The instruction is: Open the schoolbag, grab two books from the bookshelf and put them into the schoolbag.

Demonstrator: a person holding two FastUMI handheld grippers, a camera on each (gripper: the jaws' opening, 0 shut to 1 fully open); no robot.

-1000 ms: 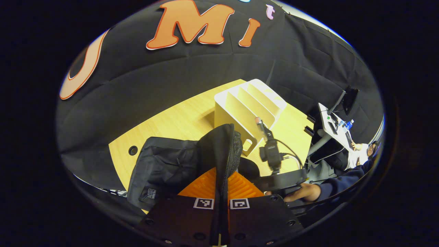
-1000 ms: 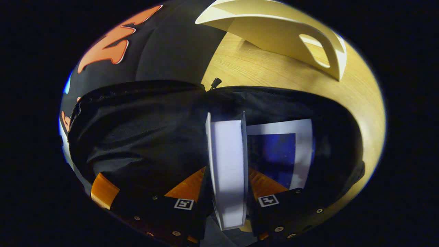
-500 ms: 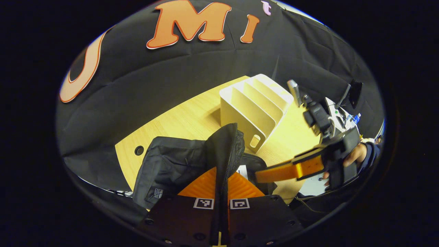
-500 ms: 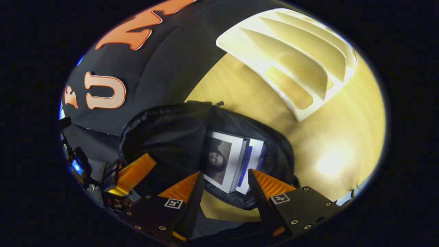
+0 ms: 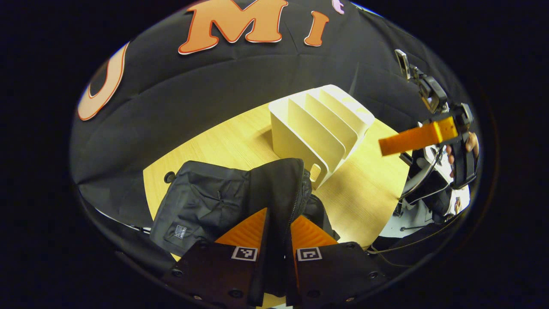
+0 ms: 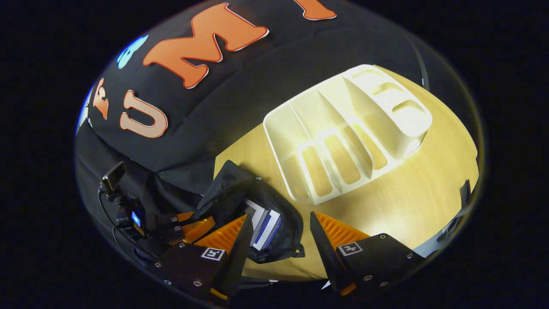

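In the left gripper view, the black schoolbag [image 5: 206, 206] lies on the wooden table [image 5: 223, 146] at lower left. The left gripper [image 5: 278, 214] has its fingers drawn close together, both pressing on the bag's upright zippered flap [image 5: 283, 189], which stands pinched between them. Just behind the flap sits the cream bookshelf [image 5: 317, 128], its slots bare. Far right, well above the table, the right gripper [image 5: 386, 146] hangs in the air with a hand [image 5: 465, 148] on its handle; from here I cannot tell how wide it is.

In the right gripper view, the left gripper [image 6: 188, 225] appears at lower left, touching the bag's edge. Beside it the schoolbag [image 6: 240, 193] gapes, and two books [image 6: 263, 221] stand inside it side by side. The right gripper [image 6: 279, 234] has its fingers spread wide apart, holding nothing and touching nothing, above the bag's mouth. To the right, the bookshelf [image 6: 343, 128] stands on the table [image 6: 407, 193], near the bag but apart from it.
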